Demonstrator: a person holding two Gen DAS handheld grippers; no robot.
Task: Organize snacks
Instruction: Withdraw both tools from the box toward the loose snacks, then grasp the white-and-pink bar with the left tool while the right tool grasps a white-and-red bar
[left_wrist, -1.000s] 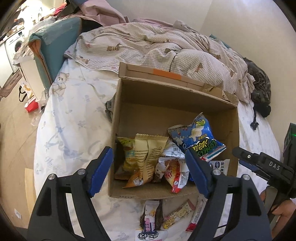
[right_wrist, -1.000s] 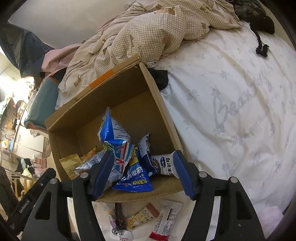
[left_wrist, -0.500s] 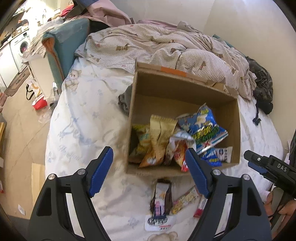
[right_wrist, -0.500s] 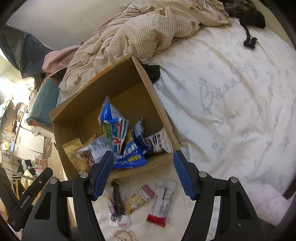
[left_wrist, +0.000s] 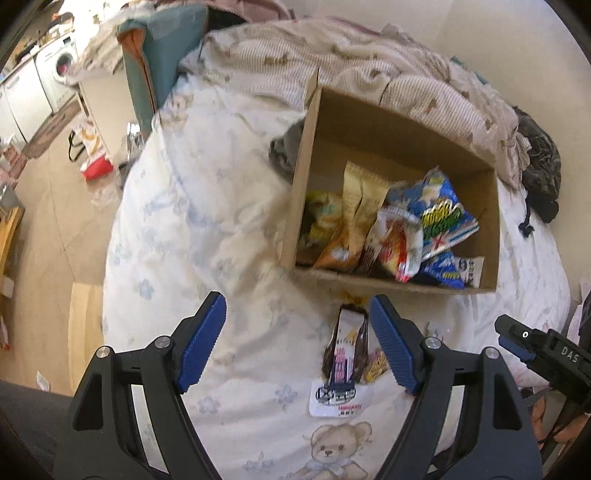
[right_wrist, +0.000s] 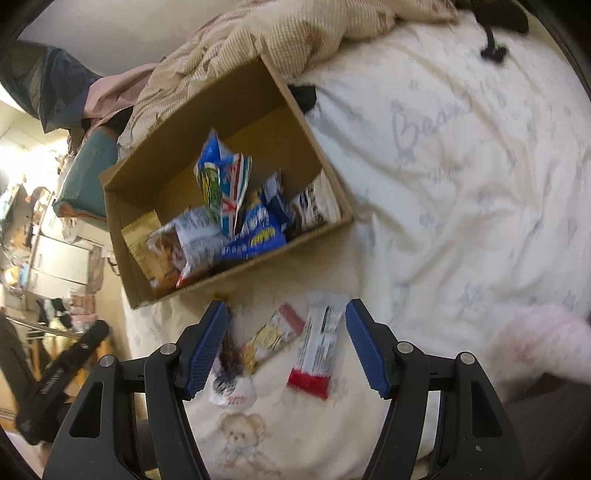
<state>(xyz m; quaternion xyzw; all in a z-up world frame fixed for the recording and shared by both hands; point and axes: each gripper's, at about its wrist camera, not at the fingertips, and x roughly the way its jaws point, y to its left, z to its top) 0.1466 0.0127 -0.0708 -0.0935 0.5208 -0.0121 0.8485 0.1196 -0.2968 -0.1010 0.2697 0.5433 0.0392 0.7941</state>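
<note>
Both tongs, left (left_wrist: 297, 341) and right (right_wrist: 284, 349), wide open, gripping nothing, above loose snack bars (right_wrist: 317, 350) on bed (right_wrist: 461, 184) beside snack-filled cardboard box (left_wrist: 491, 229).

"DAS" in white on the right gripper (left_wrist: 546, 354), pale cursive "Bear" on the bedsheet (right_wrist: 443, 122)

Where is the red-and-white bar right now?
In the right wrist view the red-and-white bar lies on the bedsheet, outside the box, just right of the yellow snack bar and framed by the open right gripper.
</note>
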